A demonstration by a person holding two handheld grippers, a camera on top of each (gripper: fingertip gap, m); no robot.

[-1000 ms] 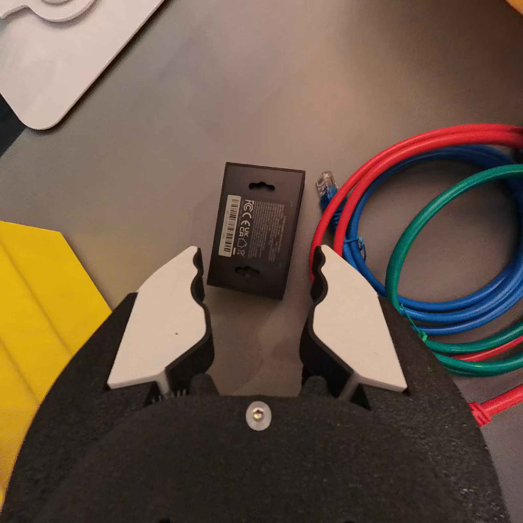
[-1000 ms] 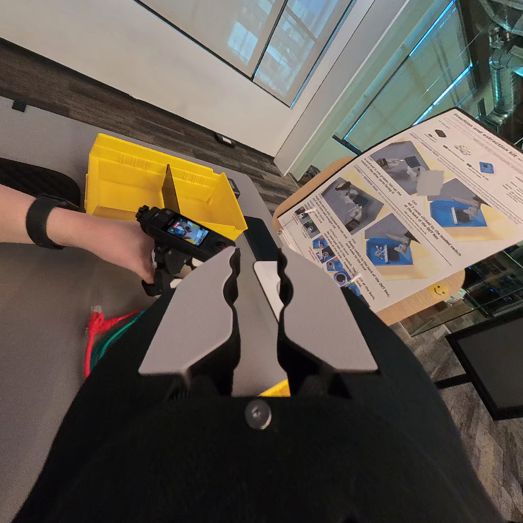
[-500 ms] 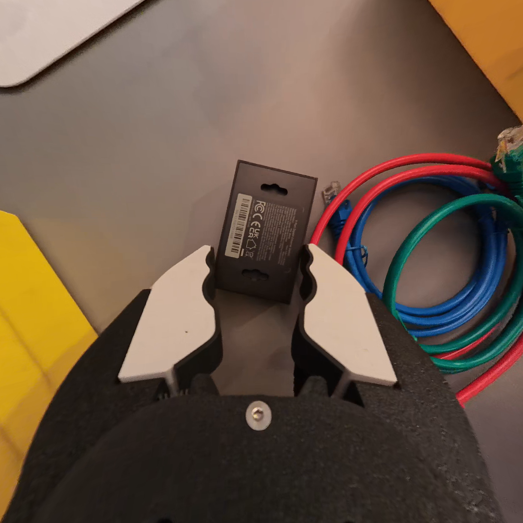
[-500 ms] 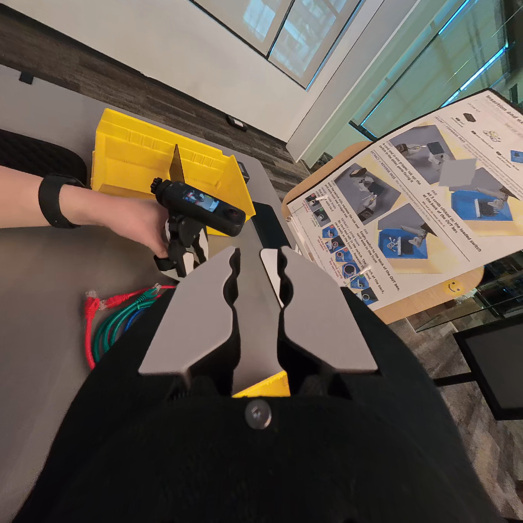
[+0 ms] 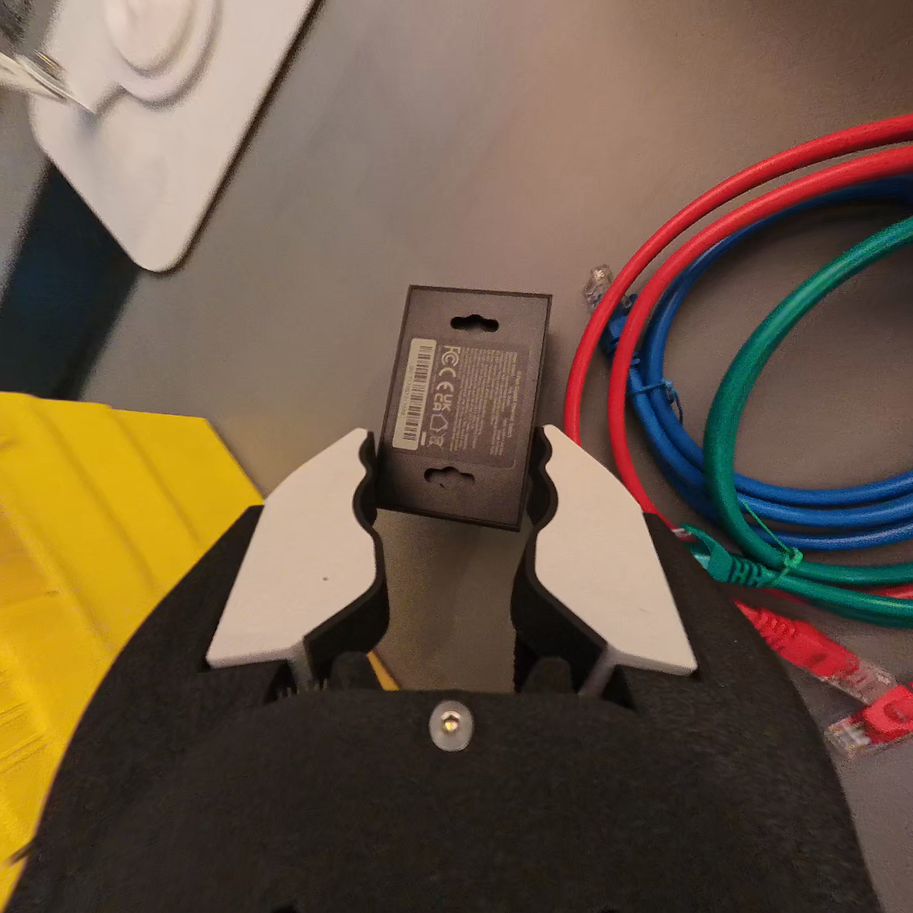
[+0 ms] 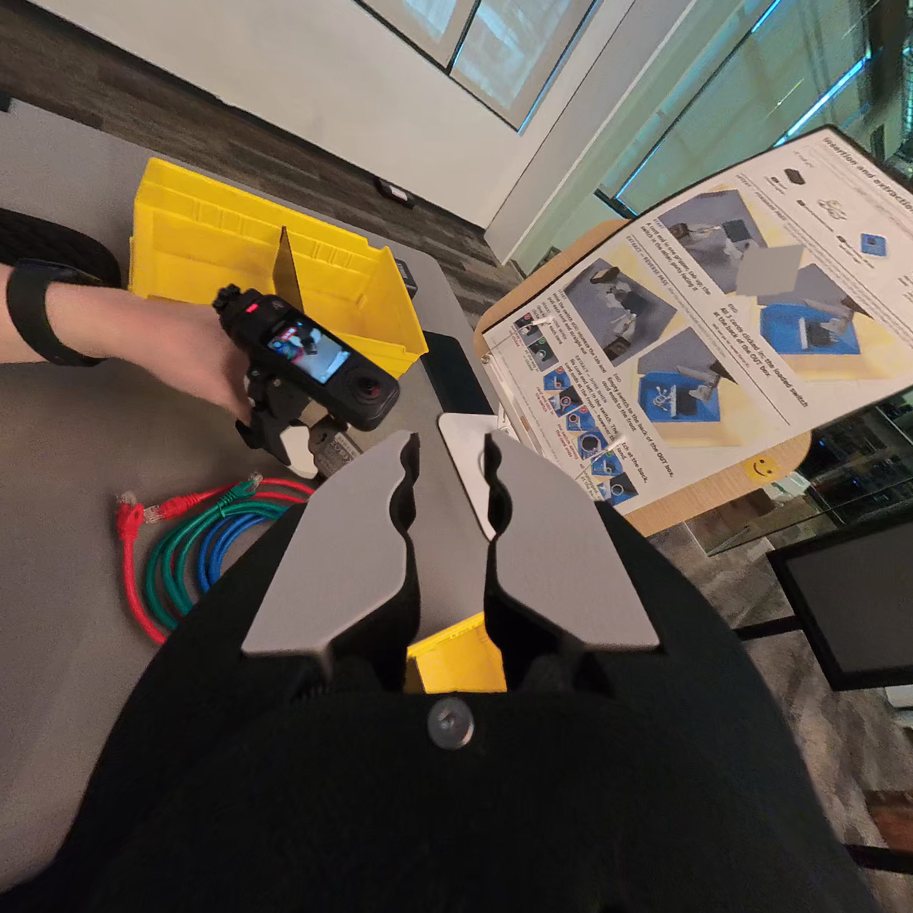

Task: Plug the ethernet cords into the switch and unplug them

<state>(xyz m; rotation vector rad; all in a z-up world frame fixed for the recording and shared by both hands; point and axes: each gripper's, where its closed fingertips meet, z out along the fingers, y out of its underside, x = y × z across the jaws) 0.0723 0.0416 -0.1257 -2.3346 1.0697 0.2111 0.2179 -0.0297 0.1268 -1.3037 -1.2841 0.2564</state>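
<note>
Now the left tongs [image 5: 452, 454] clasp the near end of the flat black rectangular switch [image 5: 464, 400], label side up, over the grey worktop [image 5: 444, 148]; coiled red, blue and green ethernet cords [image 5: 731, 405] lie just beside. Right tongs [image 6: 450, 474] hover narrowly parted, holding nothing.

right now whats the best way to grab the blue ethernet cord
Grip the blue ethernet cord by the boot just behind its clear plug, coming from above with the right gripper. That end lies free beside the switch, outside the red cord loop; the coil is tied.
</note>
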